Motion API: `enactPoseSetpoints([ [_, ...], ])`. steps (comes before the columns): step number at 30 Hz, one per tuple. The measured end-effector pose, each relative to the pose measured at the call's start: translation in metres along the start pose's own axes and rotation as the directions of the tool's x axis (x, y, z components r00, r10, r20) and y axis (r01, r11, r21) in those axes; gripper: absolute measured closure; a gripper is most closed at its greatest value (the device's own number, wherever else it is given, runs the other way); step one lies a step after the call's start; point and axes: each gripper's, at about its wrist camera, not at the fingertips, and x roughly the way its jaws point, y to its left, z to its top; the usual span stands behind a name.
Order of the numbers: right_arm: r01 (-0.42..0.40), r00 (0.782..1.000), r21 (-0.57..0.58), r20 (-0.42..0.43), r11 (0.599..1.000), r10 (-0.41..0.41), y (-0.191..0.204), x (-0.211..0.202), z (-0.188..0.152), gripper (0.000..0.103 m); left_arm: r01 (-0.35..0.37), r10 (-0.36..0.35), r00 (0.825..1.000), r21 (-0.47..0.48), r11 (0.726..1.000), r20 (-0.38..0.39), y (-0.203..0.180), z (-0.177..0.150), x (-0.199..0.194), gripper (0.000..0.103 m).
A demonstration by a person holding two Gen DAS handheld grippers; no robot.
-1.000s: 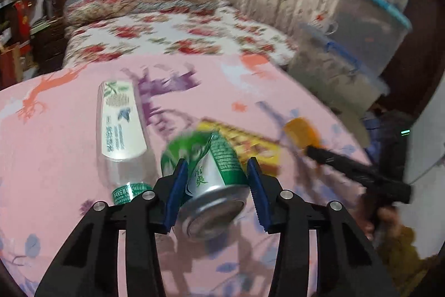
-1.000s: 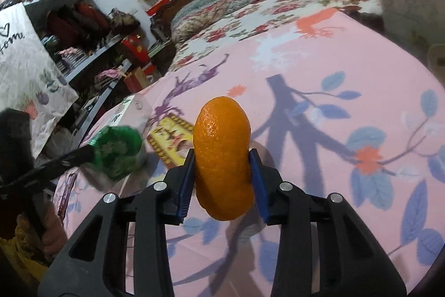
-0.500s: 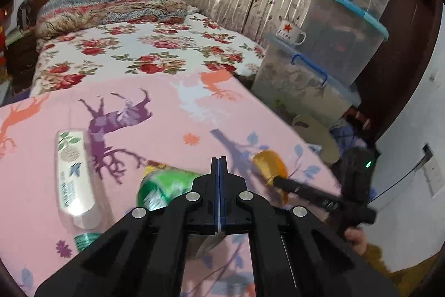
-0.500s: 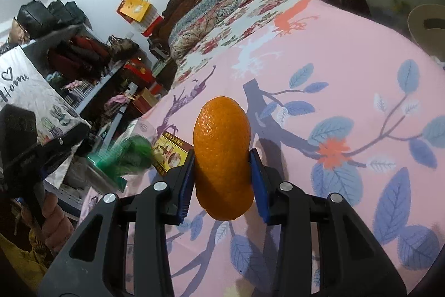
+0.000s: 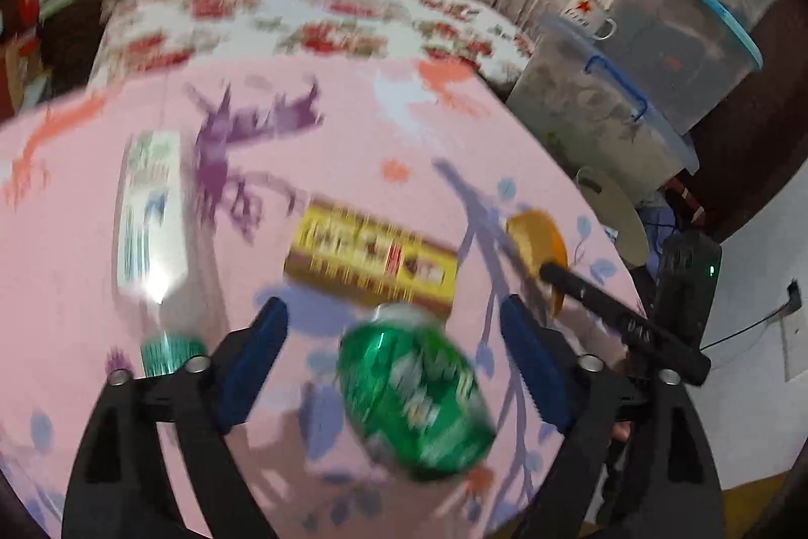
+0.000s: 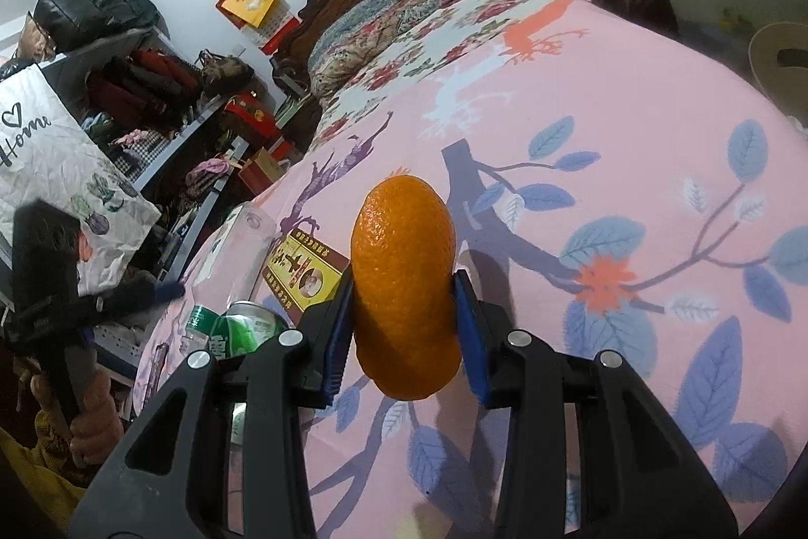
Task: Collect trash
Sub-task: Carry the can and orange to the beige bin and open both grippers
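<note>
The green can (image 5: 414, 392) lies on its side on the pink sheet (image 5: 353, 125), between the fingers of my left claw (image 5: 399, 367) but touching neither pad. That claw's jaws have just been opening and now stand wide, gripping nothing. Just beyond the can lies a flat yellow packet (image 5: 371, 258), and to its left a clear plastic bottle (image 5: 151, 226) with a green cap, also on its side. The left view is blurred, so the labels cannot be read. My right claw (image 6: 404, 327) is clamped on an orange peel (image 6: 404, 286), both blue pads pressed against its sides, held clear above the sheet. Farther back stand a floral bedspread (image 5: 313, 18) and stacked storage bins (image 5: 671, 29).
</note>
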Motion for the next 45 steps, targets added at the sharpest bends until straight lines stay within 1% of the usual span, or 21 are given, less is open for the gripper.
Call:
enactPoseSetpoints([
  [2,-0.003,1.000,-0.002,-0.003,1.000,0.003,0.000,0.000,0.000,0.063,0.036,-0.039,0.997,-0.040,0.999,-0.068,0.006,-0.011,0.007,0.020],
  [6,0.007,1.000,-0.011,-0.005,1.000,-0.007,0.002,0.001,-0.001,0.063,0.084,-0.095,0.985,-0.082,0.993,-0.144,0.009,-0.027,0.027,0.021],
  [7,0.011,1.000,-0.012,-0.006,1.000,-0.011,0.003,0.001,-0.001,0.063,0.107,-0.124,0.978,-0.104,0.989,-0.166,0.010,-0.030,0.036,0.030],
  [8,0.014,1.000,-0.013,-0.007,1.000,-0.015,0.003,0.001,-0.001,0.063,0.123,-0.142,0.973,-0.113,0.986,-0.183,0.010,-0.032,0.042,0.065],
  [9,0.016,1.000,-0.012,-0.006,1.000,-0.016,0.003,0.000,-0.002,0.063,0.176,-0.201,0.957,-0.132,0.975,-0.211,0.010,-0.034,0.051,0.073],
  [11,0.004,1.000,0.007,0.000,1.000,-0.004,0.001,-0.003,-0.003,0.063,0.207,-0.235,0.951,-0.148,0.967,-0.201,0.007,-0.033,0.050,0.085],
  [13,-0.017,1.000,0.035,0.012,0.999,0.017,-0.004,-0.009,-0.005,0.063,0.152,-0.161,0.972,-0.068,0.986,-0.170,-0.002,-0.030,0.039,0.085],
  [14,-0.019,1.000,0.042,0.017,0.999,0.019,-0.006,-0.011,-0.006,0.063,0.157,-0.163,0.974,-0.049,0.986,-0.159,-0.006,-0.028,0.034,0.085],
  [18,-0.006,0.998,0.054,0.062,0.998,0.003,-0.016,-0.027,-0.004,0.063,0.250,-0.254,0.957,-0.047,0.967,-0.143,-0.018,-0.016,0.021,0.085],
  [23,0.081,0.979,0.089,0.177,0.993,-0.095,-0.044,-0.070,0.009,0.063,0.333,-0.319,0.936,0.084,0.939,-0.148,-0.082,0.024,0.037,0.085],
  [26,0.160,0.953,0.137,0.237,0.978,-0.189,-0.071,-0.103,0.018,0.063,0.367,-0.336,0.926,0.202,0.908,-0.174,-0.140,0.047,0.064,0.085],
  [31,0.288,0.892,0.223,0.291,0.931,-0.345,-0.118,-0.148,0.033,0.062,0.446,-0.375,0.889,0.312,0.839,-0.264,-0.241,0.088,0.126,0.085],
  [33,0.339,0.865,0.248,0.297,0.908,-0.404,-0.139,-0.158,0.044,0.055,0.442,-0.364,0.891,0.344,0.828,-0.270,-0.279,0.104,0.150,0.083],
  [34,0.362,0.853,0.257,0.296,0.896,-0.430,-0.147,-0.158,0.049,0.049,0.430,-0.352,0.898,0.360,0.828,-0.264,-0.298,0.111,0.165,0.061],
  [35,0.395,0.837,0.269,0.288,0.878,-0.465,-0.159,-0.157,0.054,0.027,0.398,-0.320,0.914,0.389,0.831,-0.251,-0.315,0.116,0.179,0.024],
  [36,0.432,0.815,0.291,0.278,0.853,-0.508,-0.169,-0.156,0.057,0.020,0.351,-0.280,0.934,0.415,0.839,-0.223,-0.325,0.118,0.189,0.019],
  [37,0.459,0.800,0.310,0.265,0.833,-0.539,-0.175,-0.156,0.056,0.020,0.291,-0.231,0.955,0.439,0.850,-0.186,-0.333,0.118,0.198,0.027],
  [38,0.460,0.796,0.329,0.258,0.825,-0.547,-0.178,-0.158,0.055,0.022,0.266,-0.204,0.962,0.450,0.852,-0.183,-0.336,0.116,0.204,0.037],
  [39,0.425,0.806,0.337,0.282,0.840,-0.521,-0.177,-0.163,0.050,0.023,0.277,-0.206,0.958,0.447,0.851,-0.202,-0.333,0.113,0.206,0.040],
  [42,0.362,0.811,0.339,0.344,0.868,-0.473,-0.164,-0.175,0.031,0.024,0.326,-0.255,0.942,0.425,0.844,-0.217,-0.302,0.098,0.189,0.041],
  [45,0.269,0.852,0.308,0.366,0.913,-0.374,-0.144,-0.168,0.018,0.026,0.358,-0.286,0.931,0.406,0.841,-0.228,-0.253,0.077,0.159,0.041],
])
